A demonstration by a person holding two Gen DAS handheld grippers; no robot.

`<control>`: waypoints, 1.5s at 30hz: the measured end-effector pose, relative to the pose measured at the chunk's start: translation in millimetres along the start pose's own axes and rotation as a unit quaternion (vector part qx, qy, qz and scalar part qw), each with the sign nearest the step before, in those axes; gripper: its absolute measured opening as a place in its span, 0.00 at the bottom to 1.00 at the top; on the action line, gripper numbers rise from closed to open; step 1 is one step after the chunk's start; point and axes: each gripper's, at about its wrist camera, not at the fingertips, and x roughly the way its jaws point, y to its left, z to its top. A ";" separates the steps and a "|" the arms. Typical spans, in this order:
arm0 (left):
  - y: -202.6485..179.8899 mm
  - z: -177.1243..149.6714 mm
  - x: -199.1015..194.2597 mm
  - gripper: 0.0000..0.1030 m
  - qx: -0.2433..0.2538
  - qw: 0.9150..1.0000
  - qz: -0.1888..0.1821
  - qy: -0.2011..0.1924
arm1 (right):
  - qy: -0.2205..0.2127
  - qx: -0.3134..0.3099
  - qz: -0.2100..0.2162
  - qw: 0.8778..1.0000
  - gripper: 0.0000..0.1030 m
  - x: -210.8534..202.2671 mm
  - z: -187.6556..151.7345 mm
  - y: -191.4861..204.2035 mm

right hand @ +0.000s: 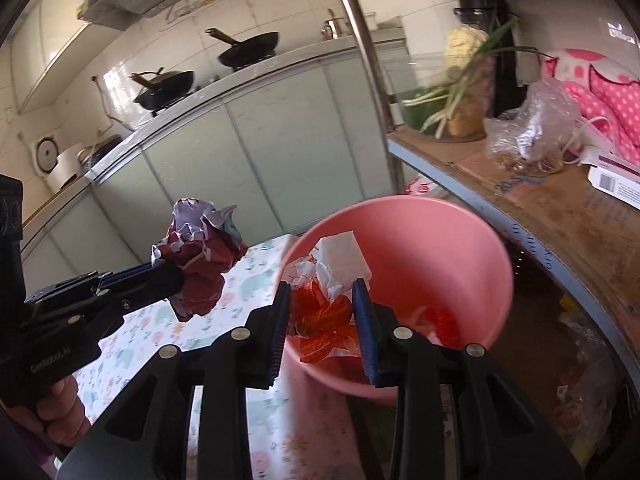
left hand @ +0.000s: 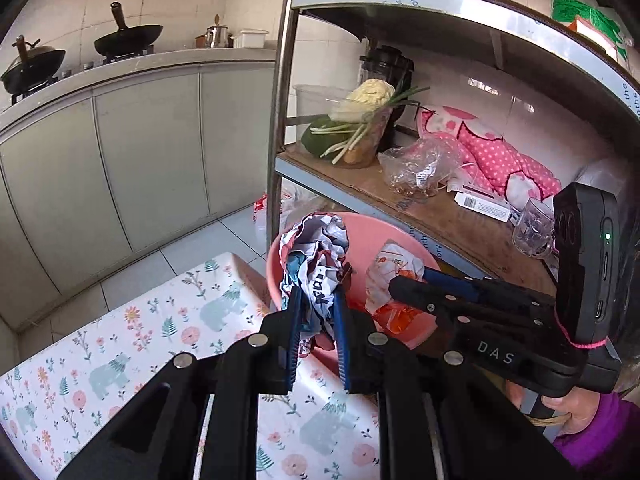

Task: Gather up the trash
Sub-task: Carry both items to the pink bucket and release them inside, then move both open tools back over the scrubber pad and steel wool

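Two pieces remain undropped: left gripper (left hand: 316, 312) pinches a crumpled paper ball (left hand: 316, 260) beside the pink bin (right hand: 460, 240), while right gripper (right hand: 322, 312) clamps an orange-and-white wrapper (right hand: 324, 308) over it.

The bucket (right hand: 472, 248) is salmon pink. The crumpled paper (right hand: 200, 256) is dark red, white and teal with print. The wrapper (right hand: 332, 320) is orange and white. The tablecloth (left hand: 120, 344) is white with teal bears and pink flowers. The gripper pads (right hand: 364, 320) are blue on black. A pink cloth (left hand: 500, 156) has white dots.
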 end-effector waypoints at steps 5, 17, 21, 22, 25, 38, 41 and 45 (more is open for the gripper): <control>-8.1 3.9 43.1 0.14 -0.008 0.999 -0.012 0.034 | 0.007 0.009 -0.024 1.000 0.31 18.1 -3.1 -18.0; -9.9 -5.0 88.0 0.21 -0.011 0.997 -0.001 0.070 | 0.020 0.022 -0.046 0.999 0.33 41.2 -12.9 -34.7; -9.5 -3.7 88.9 0.30 -0.016 0.997 0.000 0.076 | 0.029 0.035 -0.050 0.998 0.35 44.3 -14.7 -40.5; -8.9 -3.3 88.8 0.31 -0.021 0.997 -0.003 0.077 | 0.031 0.037 -0.049 0.998 0.39 44.7 -14.9 -41.7; -7.3 -2.1 87.4 0.32 -0.028 0.997 -0.005 0.078 | 0.029 0.037 -0.052 0.998 0.40 43.1 -15.2 -43.2; -3.3 2.9 33.5 0.32 -0.036 0.999 -0.008 0.040 | 0.014 0.011 -0.037 0.999 0.40 12.3 -17.7 -24.5; 1.1 2.7 11.6 0.32 -0.041 0.999 -0.002 0.025 | 0.010 -0.001 -0.024 1.000 0.40 -0.3 -18.8 -13.1; 12.0 -1.3 -23.6 0.33 -0.050 0.999 0.013 0.003 | 0.008 -0.019 0.000 1.000 0.40 -18.0 -22.6 6.9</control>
